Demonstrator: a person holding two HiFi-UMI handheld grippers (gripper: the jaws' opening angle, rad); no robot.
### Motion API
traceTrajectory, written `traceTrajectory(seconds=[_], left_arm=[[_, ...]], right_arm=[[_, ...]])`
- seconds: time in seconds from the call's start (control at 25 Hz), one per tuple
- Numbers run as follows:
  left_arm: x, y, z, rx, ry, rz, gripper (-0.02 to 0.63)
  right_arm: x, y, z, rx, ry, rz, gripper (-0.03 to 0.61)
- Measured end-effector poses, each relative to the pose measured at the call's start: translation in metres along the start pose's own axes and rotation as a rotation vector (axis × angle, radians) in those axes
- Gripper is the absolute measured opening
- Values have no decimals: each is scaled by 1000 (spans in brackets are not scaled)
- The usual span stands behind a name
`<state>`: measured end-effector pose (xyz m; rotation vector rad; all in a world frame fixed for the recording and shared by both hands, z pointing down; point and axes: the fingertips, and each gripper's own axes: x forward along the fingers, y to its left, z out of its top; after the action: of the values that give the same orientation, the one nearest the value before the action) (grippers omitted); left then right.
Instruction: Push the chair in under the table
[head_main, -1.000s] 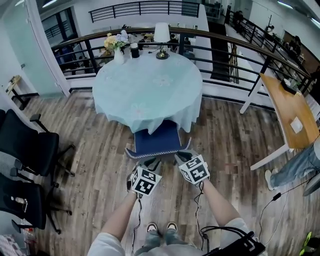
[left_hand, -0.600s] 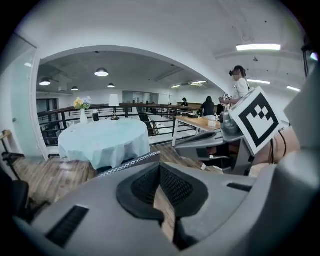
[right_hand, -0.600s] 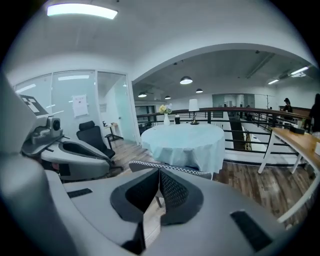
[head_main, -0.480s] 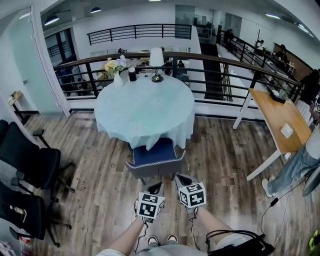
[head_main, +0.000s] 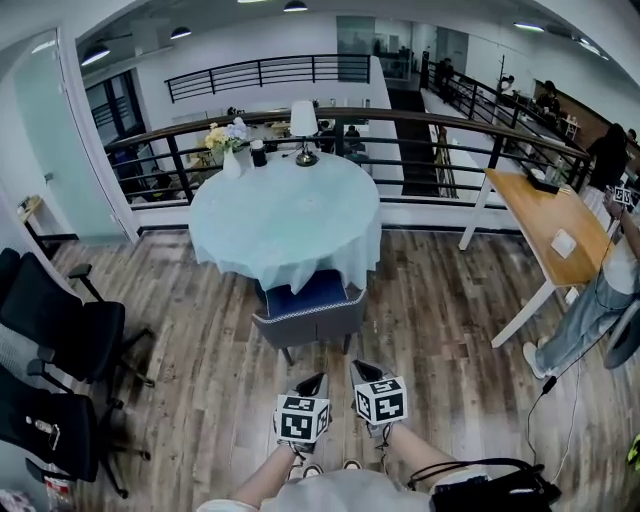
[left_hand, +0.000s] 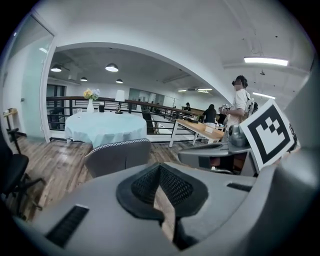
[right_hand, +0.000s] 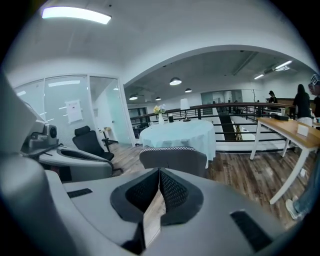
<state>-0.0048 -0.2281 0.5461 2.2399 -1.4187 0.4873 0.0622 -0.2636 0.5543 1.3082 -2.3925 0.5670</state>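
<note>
While the chair stands at the near edge of the round table, its blue seat lies partly beneath the hanging pale cloth and its grey back faces the person. The cloth hides how deep the seat reaches, so the push is judged largely done, perhaps complete; at most a short final nudge is left. Left gripper and right gripper hang side by side over the wood floor, apart from the chair, each with jaws pressed together on nothing. A lamp and a flower vase occupy the table's far rim.
</note>
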Motion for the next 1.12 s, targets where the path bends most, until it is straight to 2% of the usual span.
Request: traceTrajectory(seconds=[0.2,0.44,0.64,1.12], left_arm=[[-12,-1,-10,-10,6,24,5],[-19,0,-12,-21,-10,52,5],[-25,1,-16,-43,-17,69,5],[-34,9,-14,-73,-37,98,5]], right_arm=[[-7,11,-16,25,24,1,21],[-11,24,-14,-4,20,29,18],[-14,37,-17,-66,37,44,17],[-16,41,-18,-70,53,51,15]])
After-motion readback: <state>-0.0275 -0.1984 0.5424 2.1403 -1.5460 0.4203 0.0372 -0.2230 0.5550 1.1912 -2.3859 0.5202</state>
